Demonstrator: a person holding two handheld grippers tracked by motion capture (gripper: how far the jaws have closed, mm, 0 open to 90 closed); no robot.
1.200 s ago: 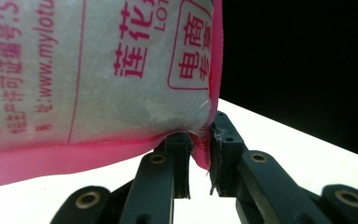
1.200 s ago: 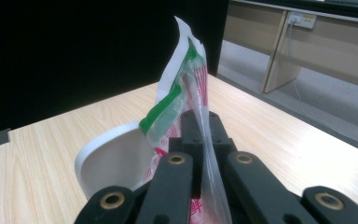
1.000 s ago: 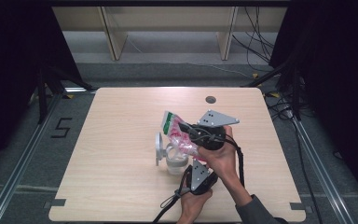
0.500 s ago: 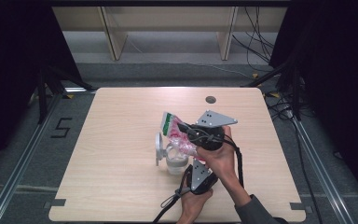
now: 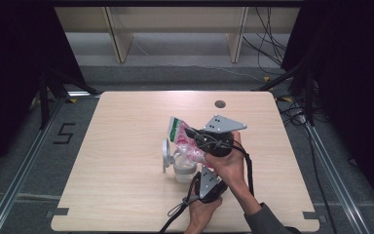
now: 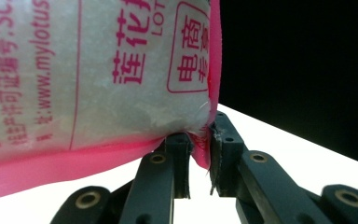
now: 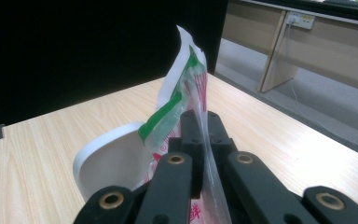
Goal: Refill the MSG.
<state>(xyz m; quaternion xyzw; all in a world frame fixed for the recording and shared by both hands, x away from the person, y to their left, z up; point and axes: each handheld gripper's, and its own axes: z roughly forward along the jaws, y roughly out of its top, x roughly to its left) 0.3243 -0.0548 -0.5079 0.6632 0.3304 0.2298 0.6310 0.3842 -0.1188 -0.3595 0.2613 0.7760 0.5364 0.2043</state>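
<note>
A pink-and-white plastic bag (image 5: 182, 141) with a green top strip hangs tilted over a clear jar (image 5: 184, 169) whose white lid (image 5: 165, 155) stands open at its left. My right gripper (image 5: 192, 132) comes in from the right and is shut on the bag's upper film (image 7: 193, 93). From below, my left gripper (image 5: 202, 166) pinches the bag's pink bottom corner (image 6: 121, 70) between its pads. In the right gripper view the white lid (image 7: 107, 163) sits just left of the jaws. The jar's inside is hidden behind the bag.
The wooden table (image 5: 126, 195) has a round cable hole (image 5: 219, 104) near its far edge. Shelf legs and cables stand on the floor beyond it. The person's forearms enter from the bottom edge at the right of the jar.
</note>
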